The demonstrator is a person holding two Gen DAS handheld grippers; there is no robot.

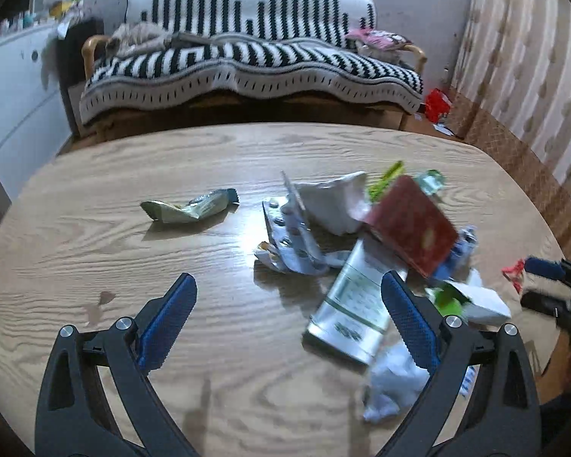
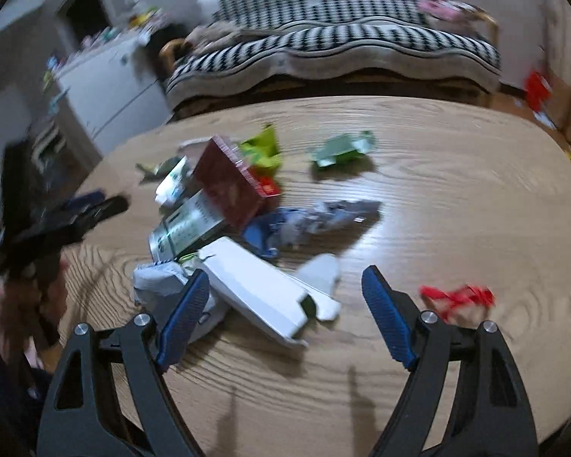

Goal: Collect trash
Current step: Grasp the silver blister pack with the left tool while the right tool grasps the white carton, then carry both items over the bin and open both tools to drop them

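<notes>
Above the wooden table [image 1: 133, 175], scattered trash [image 1: 411, 224], both grippers' fingers [image 2: 188, 310] wide, empty.

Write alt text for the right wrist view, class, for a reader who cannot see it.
The open right hand-held gripper hovers over a round wooden table strewn with trash, nothing between its blue fingers. A flattened white cardboard box lies nearest, with a dark red carton, crumpled blue-and-white wrapper and red plastic scrap around it. A black-and-white striped sofa stands behind.
</notes>
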